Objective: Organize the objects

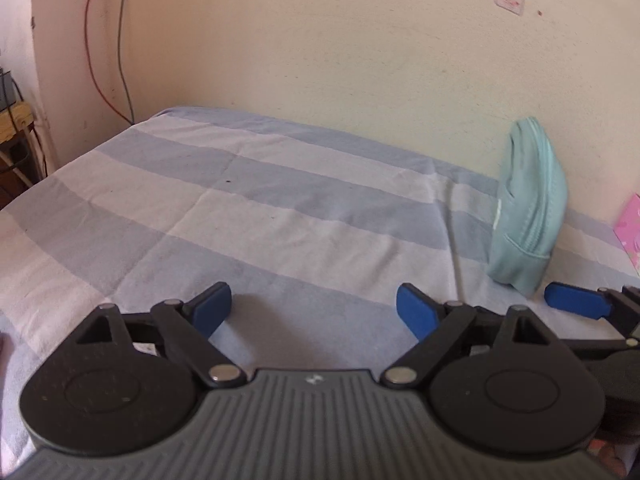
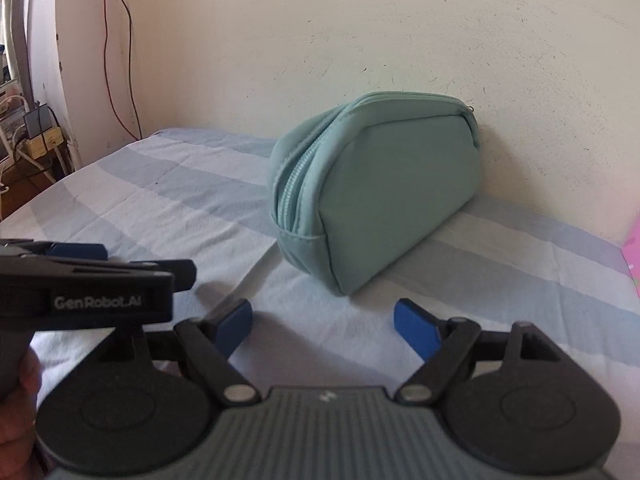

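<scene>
— Position of the pouch (image 2: 376,188)?
— On the bed (image 2: 168,184), standing against the wall (image 2: 280,40) behind it.
— The grippers?
— Right gripper (image 2: 323,326) just before the pouch, apart from it. Left gripper (image 1: 314,312) beside it to the left, with the pouch ahead to its right.
— Anything else?
— Cables (image 2: 116,60) hang down the wall at the far left corner.

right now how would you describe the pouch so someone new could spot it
Look at the striped bedsheet where it meets the cream wall. The pouch stands upright there, zipper on top, ahead of the right tool. It is the only mint-green, dome-shaped soft thing; the item at the far right edge is pink.
</scene>
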Available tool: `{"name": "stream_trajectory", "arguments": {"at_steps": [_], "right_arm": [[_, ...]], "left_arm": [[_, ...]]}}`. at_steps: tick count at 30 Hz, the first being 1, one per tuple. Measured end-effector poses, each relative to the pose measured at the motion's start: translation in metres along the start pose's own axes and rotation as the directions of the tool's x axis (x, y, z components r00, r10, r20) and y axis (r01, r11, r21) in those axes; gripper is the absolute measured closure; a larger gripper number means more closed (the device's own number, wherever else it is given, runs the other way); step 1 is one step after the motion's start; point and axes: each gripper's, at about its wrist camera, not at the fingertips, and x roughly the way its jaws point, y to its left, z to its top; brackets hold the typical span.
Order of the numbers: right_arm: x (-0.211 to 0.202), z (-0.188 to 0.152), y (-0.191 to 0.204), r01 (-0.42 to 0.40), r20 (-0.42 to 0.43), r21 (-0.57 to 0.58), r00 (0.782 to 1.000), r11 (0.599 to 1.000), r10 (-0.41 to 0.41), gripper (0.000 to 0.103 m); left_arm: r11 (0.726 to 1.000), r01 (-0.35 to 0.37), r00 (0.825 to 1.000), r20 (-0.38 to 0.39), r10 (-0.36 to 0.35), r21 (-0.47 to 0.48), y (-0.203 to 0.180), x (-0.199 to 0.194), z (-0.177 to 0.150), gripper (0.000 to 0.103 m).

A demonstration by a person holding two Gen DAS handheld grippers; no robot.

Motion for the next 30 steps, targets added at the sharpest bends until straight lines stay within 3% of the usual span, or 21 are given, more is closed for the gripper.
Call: {"name": "stream_trajectory", "arguments": {"at_steps": [4, 7, 8, 12, 18, 20, 23, 24, 26, 27, 28, 30], "right_arm": [[0.015, 0.013, 0.004, 0.038, 0.000, 0.027, 0.999, 0.999, -0.038, 0.022], [0.017, 0.021, -0.002, 0.060, 0.021, 0.076, 0.998, 0.995, -0.062, 0.024], [0.015, 0.022, -0.007, 0.054, 0.034, 0.101, 0.998, 0.993, -0.058, 0.035], [-0.010, 0.011, -0.028, -0.014, 0.081, 0.182, 0.997, 0.983, -0.001, 0.062], [-0.063, -0.033, -0.071, -0.173, 0.109, 0.306, 0.983, 0.936, 0.146, 0.070], [-0.081, -0.050, -0.080, -0.317, 0.128, 0.324, 0.948, 0.892, 0.290, 0.071], [-0.103, -0.079, -0.096, -0.536, 0.129, 0.365, 0.839, 0.762, 0.528, 0.070], [-0.111, -0.090, -0.104, -0.594, 0.121, 0.372, 0.793, 0.713, 0.597, 0.070], [-0.128, -0.110, -0.123, -0.652, 0.110, 0.385, 0.735, 0.653, 0.669, 0.069], [-0.138, -0.120, -0.134, -0.651, 0.103, 0.393, 0.733, 0.649, 0.673, 0.067], [-0.151, -0.132, -0.148, -0.623, 0.101, 0.411, 0.757, 0.665, 0.646, 0.065], [-0.173, -0.154, -0.176, -0.507, 0.114, 0.468, 0.847, 0.724, 0.519, 0.055]], "left_arm": [[0.996, -0.006, 1.000, 0.009, 0.007, -0.094, 0.015, 0.000, 0.005, 0.012], [0.994, -0.004, 1.000, 0.011, 0.005, -0.110, 0.015, -0.002, 0.006, 0.012], [0.995, -0.007, 1.000, 0.010, 0.008, -0.103, 0.014, -0.002, 0.005, 0.011], [0.996, -0.004, 1.000, 0.008, 0.005, -0.094, 0.015, 0.001, 0.006, 0.011], [0.997, 0.011, 1.000, 0.009, -0.011, -0.082, 0.012, -0.002, 0.004, 0.011], [0.998, 0.011, 1.000, 0.011, -0.010, -0.065, 0.009, -0.002, 0.003, 0.011], [0.998, 0.032, 0.999, 0.019, -0.031, -0.060, 0.009, -0.005, 0.001, 0.011], [0.996, 0.050, 0.999, 0.021, -0.049, -0.068, 0.010, -0.005, 0.000, 0.011], [0.991, 0.100, 0.995, 0.024, -0.098, -0.094, 0.013, -0.007, 0.000, 0.011], [0.984, 0.137, 0.991, 0.023, -0.135, -0.110, 0.015, -0.007, 0.000, 0.011], [0.977, 0.175, 0.985, 0.023, -0.173, -0.124, 0.016, -0.008, 0.000, 0.011], [0.957, 0.254, 0.967, 0.025, -0.254, -0.142, 0.014, -0.009, -0.001, 0.011]]}}
